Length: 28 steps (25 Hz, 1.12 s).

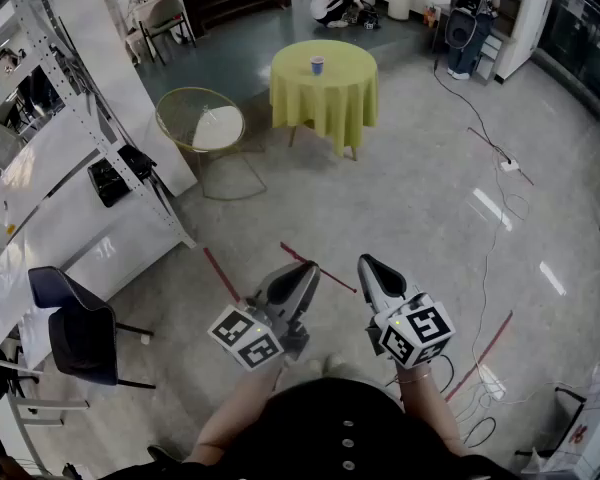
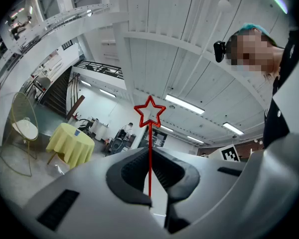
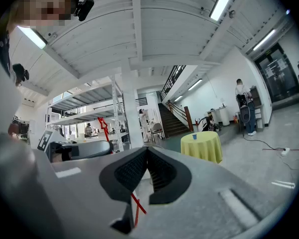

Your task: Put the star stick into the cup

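A thin red star stick [image 2: 150,133] stands upright between the pads of my left gripper [image 2: 150,151], which is shut on its shaft; the star head is above the jaws. From the right gripper view the stick [image 3: 103,126] rises over the left gripper [image 3: 79,151]. I cannot make it out in the head view. A small blue cup [image 1: 317,65] sits on a round table with a yellow cloth [image 1: 325,93], far ahead across the floor. Both grippers, left [image 1: 305,271] and right [image 1: 368,264], are held side by side near my body. The right gripper [image 3: 147,153] is shut on nothing.
A gold wire chair with a white cushion [image 1: 202,123] stands left of the yellow table. Metal shelving [image 1: 60,98] and a black chair [image 1: 75,328] line the left side. Red tape marks [image 1: 220,273] and cables [image 1: 490,148] lie on the floor. Stairs and people are at the back.
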{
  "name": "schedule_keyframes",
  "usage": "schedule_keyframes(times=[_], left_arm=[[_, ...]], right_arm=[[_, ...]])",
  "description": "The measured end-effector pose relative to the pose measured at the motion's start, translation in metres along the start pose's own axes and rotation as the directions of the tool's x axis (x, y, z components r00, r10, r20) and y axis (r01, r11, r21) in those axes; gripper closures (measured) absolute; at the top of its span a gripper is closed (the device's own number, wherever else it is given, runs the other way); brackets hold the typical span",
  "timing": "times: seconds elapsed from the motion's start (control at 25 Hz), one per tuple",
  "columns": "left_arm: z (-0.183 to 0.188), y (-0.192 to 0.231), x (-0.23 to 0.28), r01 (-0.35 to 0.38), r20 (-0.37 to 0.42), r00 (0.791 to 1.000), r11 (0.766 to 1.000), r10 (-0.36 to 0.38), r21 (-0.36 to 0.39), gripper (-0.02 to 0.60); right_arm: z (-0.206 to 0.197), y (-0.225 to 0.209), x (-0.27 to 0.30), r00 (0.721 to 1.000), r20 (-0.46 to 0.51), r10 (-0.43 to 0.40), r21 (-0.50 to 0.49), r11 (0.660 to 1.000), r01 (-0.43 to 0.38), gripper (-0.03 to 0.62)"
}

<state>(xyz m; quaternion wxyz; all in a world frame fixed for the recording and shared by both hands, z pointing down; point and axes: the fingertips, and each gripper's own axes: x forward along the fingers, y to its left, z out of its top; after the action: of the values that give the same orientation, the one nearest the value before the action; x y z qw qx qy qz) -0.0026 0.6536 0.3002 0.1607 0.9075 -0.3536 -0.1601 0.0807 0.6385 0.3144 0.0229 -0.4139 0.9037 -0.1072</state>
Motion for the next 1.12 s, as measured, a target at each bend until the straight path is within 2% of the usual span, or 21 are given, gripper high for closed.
schedule_keyframes(times=[0.48, 0.68, 0.84, 1.12], left_arm=[[0.005, 0.015, -0.012, 0.002, -0.001, 1.000, 1.000, -0.002, -0.006, 0.560], [0.011, 0.028, -0.021, 0.007, -0.003, 1.000, 1.000, -0.007, -0.001, 0.560], [0.013, 0.037, -0.024, 0.010, -0.008, 1.000, 1.000, -0.010, 0.000, 0.560], [0.018, 0.059, -0.013, 0.005, -0.002, 1.000, 1.000, -0.005, -0.006, 0.560]], right_arm=[[-0.006, 0.018, 0.016, 1.000, -0.017, 0.000, -0.016, 1.000, 0.000, 0.592], [-0.002, 0.021, 0.025, 0.999, 0.026, -0.033, 0.008, 0.999, 0.033, 0.591], [-0.007, 0.016, 0.032, 0.997, 0.007, -0.073, 0.008, 0.997, 0.073, 0.591], [-0.007, 0.003, 0.053, 0.996, -0.006, -0.090, -0.012, 0.996, 0.090, 0.591]])
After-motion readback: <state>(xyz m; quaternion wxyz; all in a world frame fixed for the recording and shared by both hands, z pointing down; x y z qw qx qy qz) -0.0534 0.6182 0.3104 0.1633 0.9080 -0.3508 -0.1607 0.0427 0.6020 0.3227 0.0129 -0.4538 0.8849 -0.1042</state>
